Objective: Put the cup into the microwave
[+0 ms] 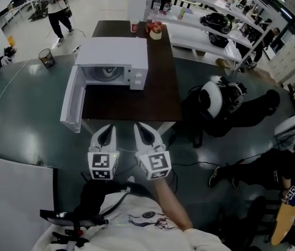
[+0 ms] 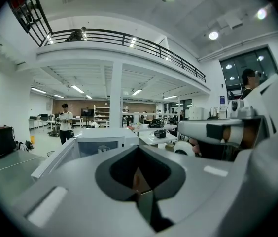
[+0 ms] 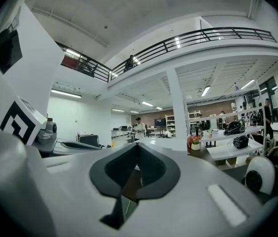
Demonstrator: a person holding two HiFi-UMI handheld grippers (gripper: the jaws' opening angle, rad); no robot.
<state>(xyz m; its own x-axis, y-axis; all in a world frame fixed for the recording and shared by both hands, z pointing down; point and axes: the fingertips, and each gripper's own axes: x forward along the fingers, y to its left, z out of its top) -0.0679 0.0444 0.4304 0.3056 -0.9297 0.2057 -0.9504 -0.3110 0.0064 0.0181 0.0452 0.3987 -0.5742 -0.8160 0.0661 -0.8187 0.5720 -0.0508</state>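
Your left gripper [image 1: 105,135] and right gripper [image 1: 146,133] hang side by side just short of the near edge of the dark table [image 1: 137,101]. Each has its 2 jaws pressed together with nothing between them. On the table ahead of you stands the white microwave [image 1: 118,54], its door [image 1: 73,101] swung wide open to the left. In the left gripper view, a small pale cup [image 2: 102,148] stands inside the open cavity.

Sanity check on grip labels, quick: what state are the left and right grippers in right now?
Left gripper: jaws closed, holding nothing.
Right gripper: jaws closed, holding nothing.
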